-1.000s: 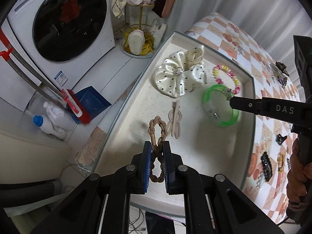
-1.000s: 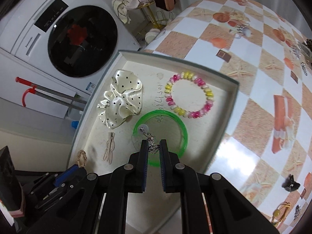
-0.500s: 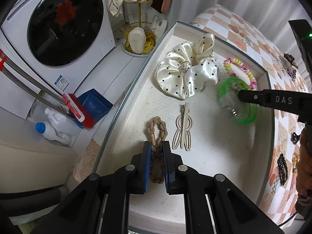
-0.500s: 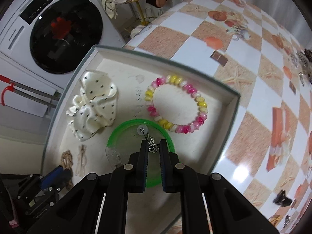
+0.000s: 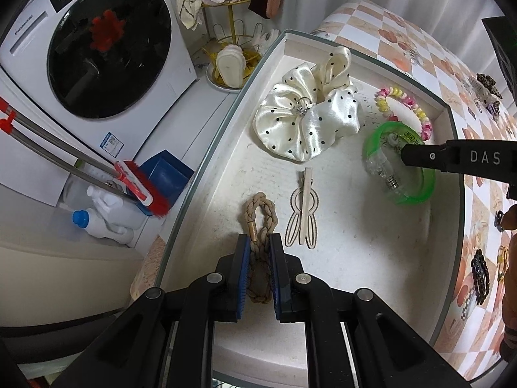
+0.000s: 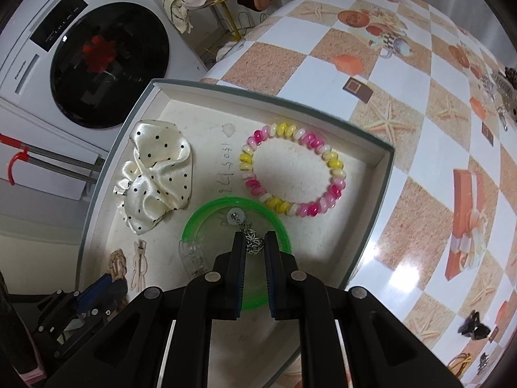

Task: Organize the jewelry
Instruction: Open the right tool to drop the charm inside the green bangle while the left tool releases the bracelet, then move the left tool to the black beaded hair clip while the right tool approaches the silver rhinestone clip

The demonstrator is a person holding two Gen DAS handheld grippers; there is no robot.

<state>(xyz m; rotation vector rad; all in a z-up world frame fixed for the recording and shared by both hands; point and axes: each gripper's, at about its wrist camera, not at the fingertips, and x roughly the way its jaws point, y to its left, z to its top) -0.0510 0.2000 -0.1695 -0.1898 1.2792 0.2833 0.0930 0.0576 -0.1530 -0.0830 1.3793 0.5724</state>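
The surface, with its checked cloth, carries a shallow tray that both claws hang over, pointing steeply down. Inside the tray, ahead of the left claw, lie a dotted scrunchie and a cream clip just to the claw's right. Ahead of the right claw lies a pink-and-yellow bead bracelet, and under that claw sits a green bangle.

The left claw is pinching a braided cord, whose free loop reaches forward onto the tray floor. The right claw is pinching a small silver charm, with its white disc end dangling ahead, inside the ring of the bangle.

The step looks like laying both pieces down in the tray. To do it well, each claw should sink until its piece rests on the floor, then spread gently. The charm would sit better clear of the bangle, so a small shift toward bare floor first seems wise. The cord should land beside the clip, not across it. Lifting straight up afterwards should avoid dragging either piece.
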